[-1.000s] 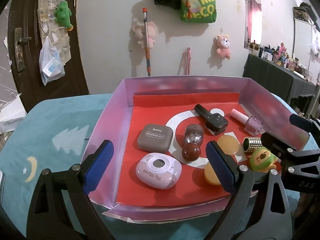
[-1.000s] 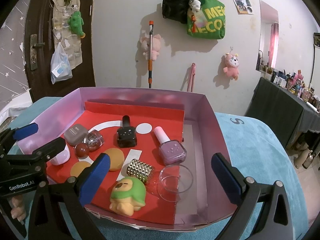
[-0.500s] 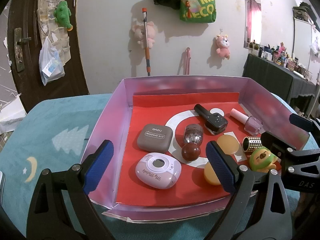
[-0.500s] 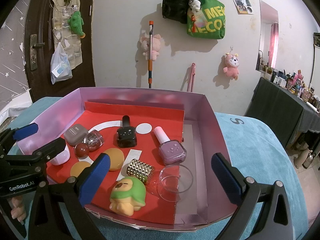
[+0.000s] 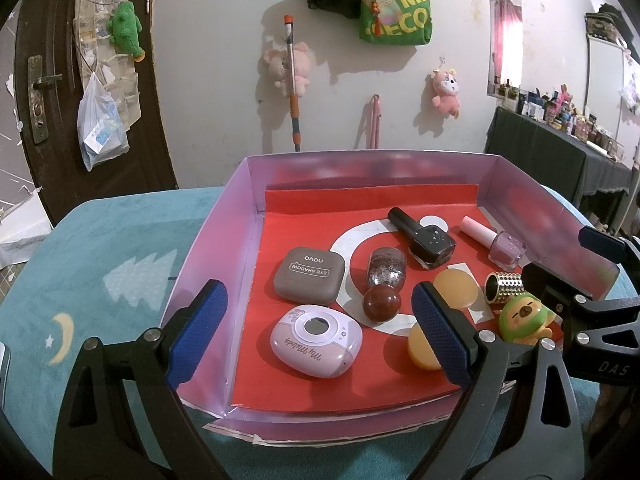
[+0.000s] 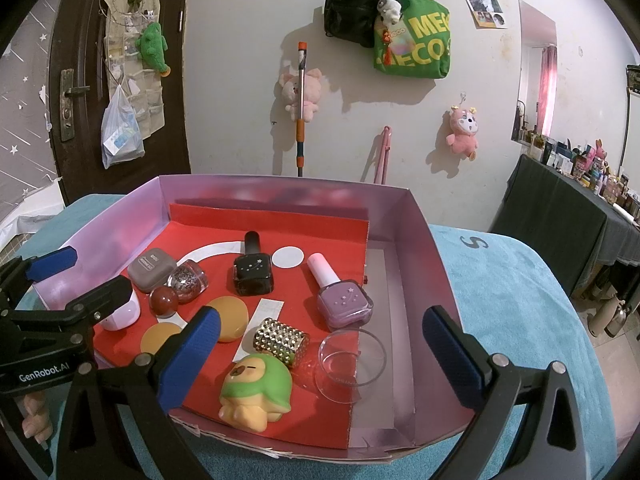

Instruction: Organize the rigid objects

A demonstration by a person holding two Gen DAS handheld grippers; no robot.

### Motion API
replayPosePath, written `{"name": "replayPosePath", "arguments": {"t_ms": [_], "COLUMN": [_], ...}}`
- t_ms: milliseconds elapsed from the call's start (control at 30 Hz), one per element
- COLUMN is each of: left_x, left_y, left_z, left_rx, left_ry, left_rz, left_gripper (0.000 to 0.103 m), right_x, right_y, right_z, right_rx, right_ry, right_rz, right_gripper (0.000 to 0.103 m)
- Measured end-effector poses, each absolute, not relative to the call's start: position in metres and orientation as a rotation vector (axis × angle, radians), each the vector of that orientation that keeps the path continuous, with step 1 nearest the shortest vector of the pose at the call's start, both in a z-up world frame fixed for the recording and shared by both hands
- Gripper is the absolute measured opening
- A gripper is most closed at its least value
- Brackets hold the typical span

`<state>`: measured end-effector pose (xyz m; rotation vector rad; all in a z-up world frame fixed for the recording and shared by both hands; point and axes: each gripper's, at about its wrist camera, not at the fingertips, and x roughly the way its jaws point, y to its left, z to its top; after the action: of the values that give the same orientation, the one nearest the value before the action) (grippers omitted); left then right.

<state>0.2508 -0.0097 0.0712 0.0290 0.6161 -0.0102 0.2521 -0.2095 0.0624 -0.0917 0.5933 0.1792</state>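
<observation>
Waiting over the near edge of the box [image 5: 240,216], both grippers are spread wide and hold nothing. The left gripper [image 5: 318,334] has the white case [image 5: 316,340] right between its fingers, so that hand looks nearest to it. The case lies flat, its long side running left to right. The right gripper [image 6: 320,354] sits over the green toy [image 6: 256,388] and the clear dish [image 6: 352,360], just in front of it.
</observation>
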Motion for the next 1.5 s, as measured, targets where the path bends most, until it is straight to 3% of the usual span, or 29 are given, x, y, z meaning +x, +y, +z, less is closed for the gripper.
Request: {"name": "replayPosePath", "arguments": {"t_ms": [1133, 1500], "left_x": [0.250, 0.190], "left_y": [-0.010, -0.006], "left_z": [0.072, 0.077], "left_rx": [0.028, -0.024], "left_ry": [0.613, 0.660], "left_rz": [-0.005, -0.021], "left_gripper": [0.094, 0.094], "right_x": [0.252, 0.201], "right_y": [-0.209, -0.207], "right_z": [0.063, 0.074], "right_rx": [-0.091, -0.084], "right_ry": [0.592, 0.549], "right_rz": [0.177, 0.225], "right_gripper": [0.103, 0.103]}}
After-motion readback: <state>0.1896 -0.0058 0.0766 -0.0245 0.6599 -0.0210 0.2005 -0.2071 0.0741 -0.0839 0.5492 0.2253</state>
